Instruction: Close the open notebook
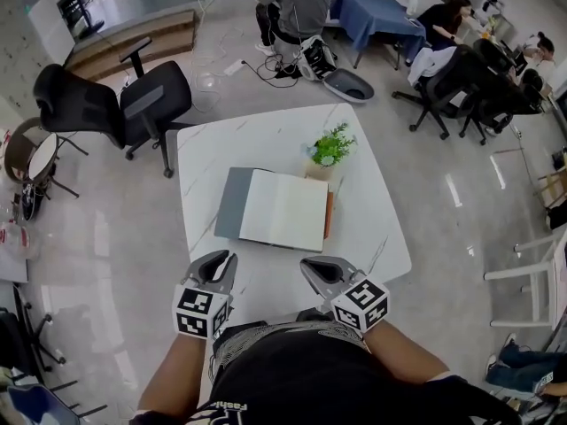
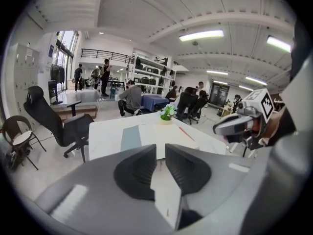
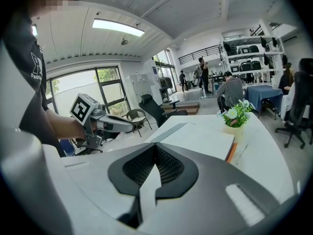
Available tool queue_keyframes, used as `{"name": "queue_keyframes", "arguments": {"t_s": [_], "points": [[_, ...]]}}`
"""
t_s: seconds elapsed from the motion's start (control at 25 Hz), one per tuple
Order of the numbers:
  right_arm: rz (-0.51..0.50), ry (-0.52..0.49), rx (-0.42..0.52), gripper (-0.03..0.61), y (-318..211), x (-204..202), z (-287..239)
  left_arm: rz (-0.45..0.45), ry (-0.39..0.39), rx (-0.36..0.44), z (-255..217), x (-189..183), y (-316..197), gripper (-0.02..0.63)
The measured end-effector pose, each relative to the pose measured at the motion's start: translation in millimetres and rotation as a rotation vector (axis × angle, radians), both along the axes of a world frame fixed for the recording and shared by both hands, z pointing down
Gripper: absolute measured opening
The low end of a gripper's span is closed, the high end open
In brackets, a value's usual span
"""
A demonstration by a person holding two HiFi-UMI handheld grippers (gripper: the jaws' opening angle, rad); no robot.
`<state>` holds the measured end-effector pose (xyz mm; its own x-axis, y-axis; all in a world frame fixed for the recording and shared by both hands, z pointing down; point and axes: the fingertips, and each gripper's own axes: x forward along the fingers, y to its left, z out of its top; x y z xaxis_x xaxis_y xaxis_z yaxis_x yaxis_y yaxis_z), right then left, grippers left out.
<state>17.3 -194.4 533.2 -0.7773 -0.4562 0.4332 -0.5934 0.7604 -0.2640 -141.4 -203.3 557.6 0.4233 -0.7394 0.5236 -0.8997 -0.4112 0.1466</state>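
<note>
Left gripper (image 1: 227, 258) has its jaws a little apart, empty; right gripper (image 1: 307, 265) is closed, empty too. Open notebook (image 1: 283, 209) lies flat on the white table (image 1: 381, 237) by a small plant (image 1: 331, 147).

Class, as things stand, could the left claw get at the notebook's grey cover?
Probably yes. The left claw, jaws apart, hangs at the table's near edge, with only bare tabletop between it and the grey cover. The potted plant stands beyond the notebook, out of the way.
</note>
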Motion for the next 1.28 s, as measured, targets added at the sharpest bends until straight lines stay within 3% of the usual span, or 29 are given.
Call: {"name": "queue_keyframes", "arguments": {"t_s": [0.48,0.6,0.96,1.16,1.28], "points": [[0.013,0.021,-0.028,-0.003,5,1,15,-0.116,-0.014,-0.111,79,-54,-26,0.115],[0.021,0.027,-0.034,-0.002,5,1,17,-0.148,0.015,-0.155,97,-65,-32,0.115],[0.022,0.05,-0.037,-0.003,10,-2,18,-0.306,0.343,-0.279,131,-85,-49,0.117],[0.041,0.061,-0.045,-0.002,10,4,22,-0.369,0.614,-0.351,141,-85,-54,0.14],[0.048,0.066,-0.048,-0.002,11,5,23,-0.386,0.666,-0.359,143,-87,-57,0.14]]}}
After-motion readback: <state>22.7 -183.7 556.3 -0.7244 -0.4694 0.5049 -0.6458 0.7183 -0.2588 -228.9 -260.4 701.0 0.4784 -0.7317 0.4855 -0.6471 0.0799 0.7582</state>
